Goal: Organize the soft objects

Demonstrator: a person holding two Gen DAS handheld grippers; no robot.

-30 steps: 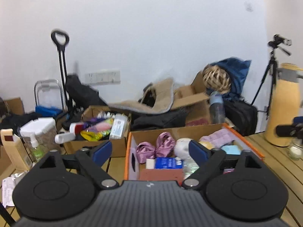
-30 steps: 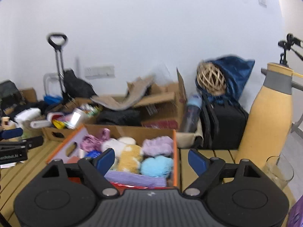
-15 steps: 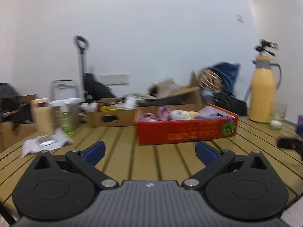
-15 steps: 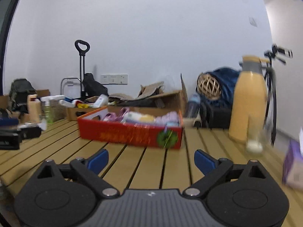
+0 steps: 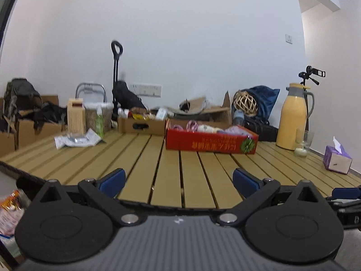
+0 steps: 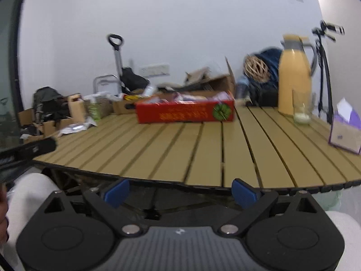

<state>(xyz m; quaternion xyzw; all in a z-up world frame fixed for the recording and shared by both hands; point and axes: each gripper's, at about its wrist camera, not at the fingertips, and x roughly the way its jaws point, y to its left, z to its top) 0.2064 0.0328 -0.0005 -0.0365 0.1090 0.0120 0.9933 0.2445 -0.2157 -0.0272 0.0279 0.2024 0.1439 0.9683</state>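
Seen from the left wrist, crumpled white paper (image 5: 76,139) lies at ten o'clock on the slatted tabletop (image 5: 171,171), a brown cardboard box (image 5: 141,125) sits at eleven o'clock, and just right of it, at twelve to one o'clock, the red box (image 5: 211,143) holds the soft objects (image 5: 203,127), only their tops showing above its rim. Further right stand a yellow jug (image 5: 292,118), a glass (image 5: 303,142) and a purple tissue box (image 5: 337,160) at two o'clock. The left gripper (image 5: 179,181) has just been opening; its blue fingers (image 5: 112,181) are released, nothing between them. The right gripper (image 6: 180,190), off the tabletop's near edge, has likewise just been opening and stands released and empty.
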